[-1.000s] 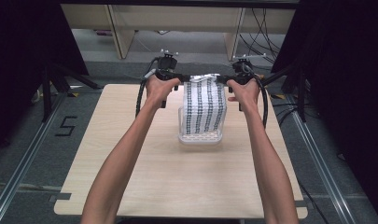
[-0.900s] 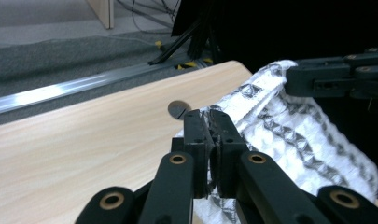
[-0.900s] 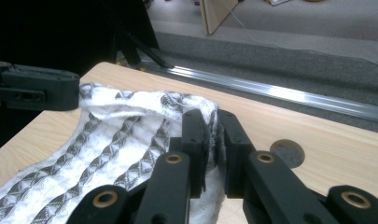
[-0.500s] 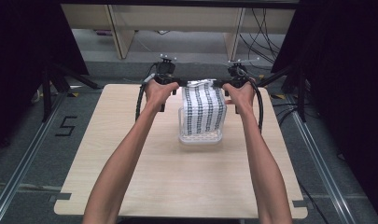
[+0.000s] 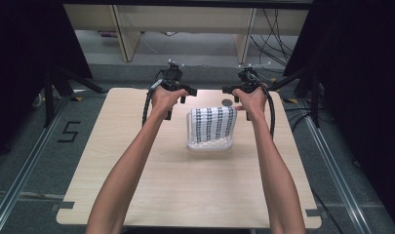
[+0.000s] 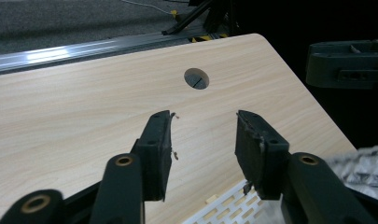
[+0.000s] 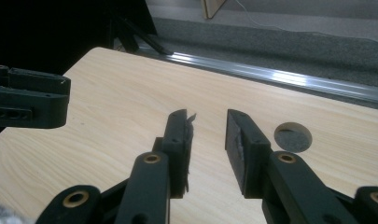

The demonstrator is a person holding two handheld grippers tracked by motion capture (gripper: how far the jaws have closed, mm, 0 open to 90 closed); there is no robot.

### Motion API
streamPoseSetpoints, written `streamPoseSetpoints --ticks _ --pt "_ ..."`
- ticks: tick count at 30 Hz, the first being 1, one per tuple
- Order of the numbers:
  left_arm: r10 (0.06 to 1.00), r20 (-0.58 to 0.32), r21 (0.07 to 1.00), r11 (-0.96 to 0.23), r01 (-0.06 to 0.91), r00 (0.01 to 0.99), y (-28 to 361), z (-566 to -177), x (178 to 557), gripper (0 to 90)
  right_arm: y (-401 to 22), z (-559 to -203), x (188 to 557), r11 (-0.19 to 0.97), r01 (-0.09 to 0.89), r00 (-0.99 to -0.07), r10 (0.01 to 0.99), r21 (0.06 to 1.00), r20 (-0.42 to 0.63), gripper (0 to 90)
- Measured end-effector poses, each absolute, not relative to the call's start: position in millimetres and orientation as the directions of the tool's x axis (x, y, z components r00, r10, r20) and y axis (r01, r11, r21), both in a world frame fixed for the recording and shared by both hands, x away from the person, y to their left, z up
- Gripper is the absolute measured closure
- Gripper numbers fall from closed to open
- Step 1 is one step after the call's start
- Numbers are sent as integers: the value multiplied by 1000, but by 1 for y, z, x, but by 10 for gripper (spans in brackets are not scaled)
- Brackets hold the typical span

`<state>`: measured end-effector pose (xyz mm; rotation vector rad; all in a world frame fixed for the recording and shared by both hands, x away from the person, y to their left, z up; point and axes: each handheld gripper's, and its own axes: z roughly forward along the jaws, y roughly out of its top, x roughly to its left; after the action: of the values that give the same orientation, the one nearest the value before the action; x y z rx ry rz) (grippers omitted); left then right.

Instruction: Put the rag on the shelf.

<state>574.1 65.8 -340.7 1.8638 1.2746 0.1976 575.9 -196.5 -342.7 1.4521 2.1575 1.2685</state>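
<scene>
Both hand-held grippers hang over the far part of the table, and the patterned cloth lies draped over the clear basket between the two forearms, spilling down its front and nearly covering the top. The left hand-held gripper has just been opening; its jaws stand moderately apart with nothing between them but bare wood and the round hole in the table beyond. The right hand-held gripper has likewise just been opening, though less far, and its gap is also empty. From above, the left one and the right one sit just past the basket's far corners, clear of the cloth.

To my eye the step in hand is letting the cloth go so that it settles on the basket. To do that well, the person ought to open both sets of jaws fully before drawing away, since frayed fibres cling to the pads and could snag the fabric and drag it off. Pulling both hands back evenly and outward, away from the basket, would keep the cloth from skewing. The basket looks light, so a jaw catching its slotted rim could slide it across the table.
</scene>
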Motion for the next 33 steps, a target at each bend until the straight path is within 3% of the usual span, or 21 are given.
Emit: streamPoseSetpoints --ticks 9,33 --pt "832 -320 713 -103 694 453 72 -337 572 459 -200 -338 573 143 607 -487 844 782 223 686" --pt "808 -324 742 -106 662 493 92 -331 549 427 -220 -322 543 161 571 -510 838 805 195 597"
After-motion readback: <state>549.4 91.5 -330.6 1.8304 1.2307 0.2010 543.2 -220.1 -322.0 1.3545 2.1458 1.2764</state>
